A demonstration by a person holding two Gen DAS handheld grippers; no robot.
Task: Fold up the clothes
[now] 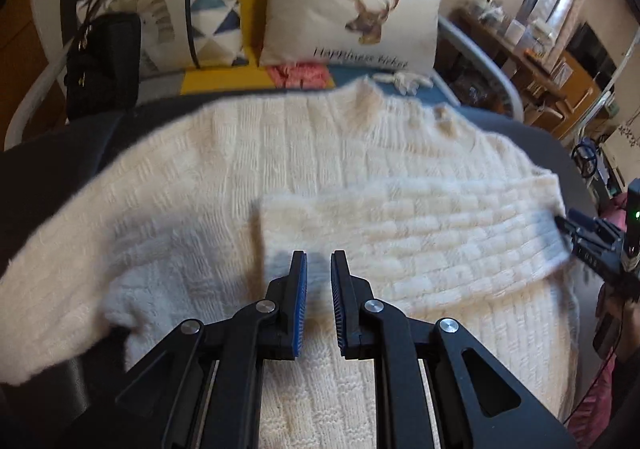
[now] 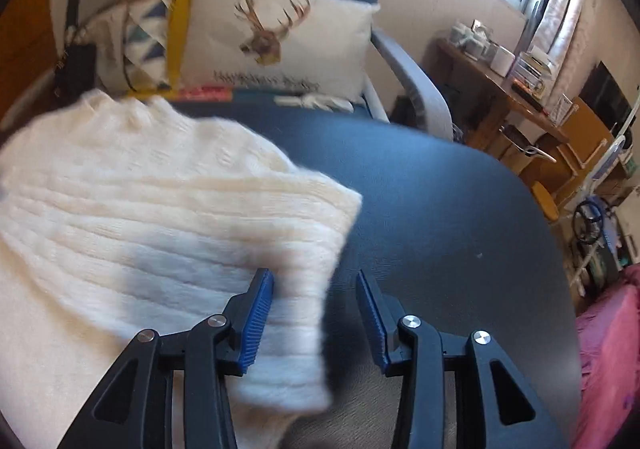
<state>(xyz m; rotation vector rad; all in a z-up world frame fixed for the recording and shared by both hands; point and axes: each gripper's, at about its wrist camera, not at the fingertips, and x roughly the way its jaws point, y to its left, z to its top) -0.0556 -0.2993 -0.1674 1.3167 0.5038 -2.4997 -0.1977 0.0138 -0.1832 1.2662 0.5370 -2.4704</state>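
— Where's the sweater point(image 1: 304, 177)?
— Spread on the dark round table point(image 2: 440, 209), one sleeve point(image 1: 420, 225) folded across its body.
— The grippers?
— Left gripper point(image 1: 319, 261) hovers over the knit, fingers slightly apart. Right gripper point(image 2: 315, 285) gapes wide at the sleeve's edge.
— Behind?
— A sofa with a deer pillow point(image 1: 352, 13), a cluttered wooden desk point(image 2: 500, 89), a bright window.

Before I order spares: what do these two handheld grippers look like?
Both the left gripper and right gripper are black, angular linkages with silver round pivot pins and ribbed blue pads inside each finger. The left view shows a green light on the right unit.
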